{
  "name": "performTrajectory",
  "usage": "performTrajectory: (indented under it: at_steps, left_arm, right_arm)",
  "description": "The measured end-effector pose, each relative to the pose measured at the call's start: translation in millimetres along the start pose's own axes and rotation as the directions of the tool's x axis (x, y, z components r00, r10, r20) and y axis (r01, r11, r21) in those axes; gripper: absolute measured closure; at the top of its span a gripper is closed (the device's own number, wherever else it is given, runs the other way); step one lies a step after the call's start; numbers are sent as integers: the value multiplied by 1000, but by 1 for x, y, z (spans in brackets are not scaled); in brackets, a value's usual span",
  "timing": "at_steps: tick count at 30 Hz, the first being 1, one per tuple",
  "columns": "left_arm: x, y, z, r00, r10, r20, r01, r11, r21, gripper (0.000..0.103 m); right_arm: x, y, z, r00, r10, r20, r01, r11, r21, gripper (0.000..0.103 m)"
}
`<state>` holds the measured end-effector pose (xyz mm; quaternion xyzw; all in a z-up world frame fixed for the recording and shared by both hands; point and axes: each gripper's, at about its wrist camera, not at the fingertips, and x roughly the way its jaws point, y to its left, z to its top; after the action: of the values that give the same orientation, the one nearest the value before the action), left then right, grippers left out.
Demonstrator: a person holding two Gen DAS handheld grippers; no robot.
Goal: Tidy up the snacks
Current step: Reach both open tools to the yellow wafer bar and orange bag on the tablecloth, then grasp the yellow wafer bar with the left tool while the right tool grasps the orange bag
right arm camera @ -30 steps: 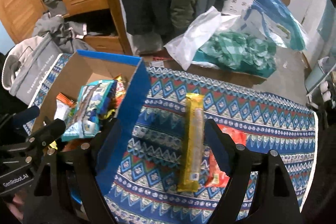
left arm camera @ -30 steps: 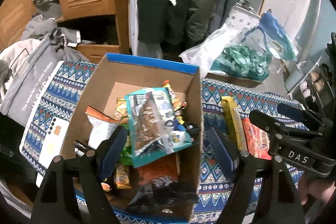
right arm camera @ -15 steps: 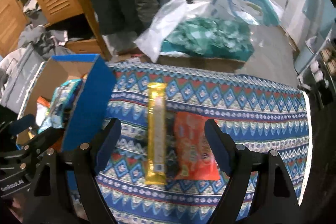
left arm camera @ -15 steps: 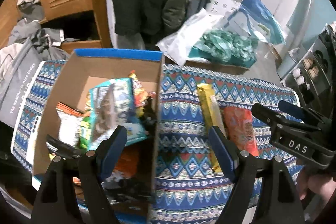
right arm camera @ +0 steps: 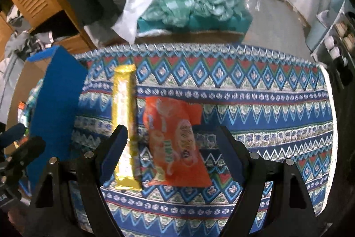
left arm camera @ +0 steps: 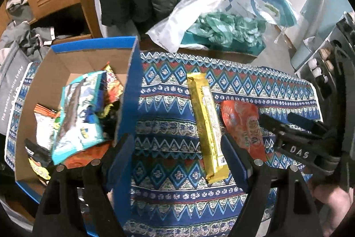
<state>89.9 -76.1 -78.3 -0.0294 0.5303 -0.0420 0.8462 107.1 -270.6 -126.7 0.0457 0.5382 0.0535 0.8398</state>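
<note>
Overhead, both the left gripper point(left arm camera: 177, 152) and right gripper point(right arm camera: 170, 148) are held wide and empty above the patterned cloth point(right arm camera: 255, 103); an orange packet point(right arm camera: 177, 139) is framed.

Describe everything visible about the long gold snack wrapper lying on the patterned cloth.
The long gold foil snack wrapper is a narrow sealed packet with crimped ends and a pale printed panel down its middle. It lies flat on the blue patterned tablecloth, outside the blue-sided cardboard box. The flat orange snack packet lies right beside it; whether they touch is unclear. The open right gripper hovers nearby without holding it.
</note>
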Motion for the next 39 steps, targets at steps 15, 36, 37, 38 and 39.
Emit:
performTrajectory:
  at_steps: [15, 36, 37, 38, 39]
  left_arm:
    - [58, -22, -5, 996, 9, -94, -13, 999, -36, 21]
    - [97, -22, 0, 988, -6, -156, -9, 996, -92, 21]
    - [99, -25, 1, 988, -7, -156, -7, 996, -90, 21]
    - [101, -27, 2, 987, -7, -158, -7, 996, -86, 21]
    - [103, -29, 2, 987, -8, -159, -6, 997, -83, 21]
  right_arm:
    - [63, -9, -22, 994, -21, -109, 16, 998, -53, 21]
    - [100, -11, -26, 986, -61, -154, 54, 997, -48, 45]
    - [99, -16, -26, 987, -50, -155, 46, 999, -29, 45]
    - [98, -22, -26, 988, -35, -154, 34, 999, -5, 46]
    - [97, -27, -26, 988, -25, -153, 27, 1000, 13, 47]
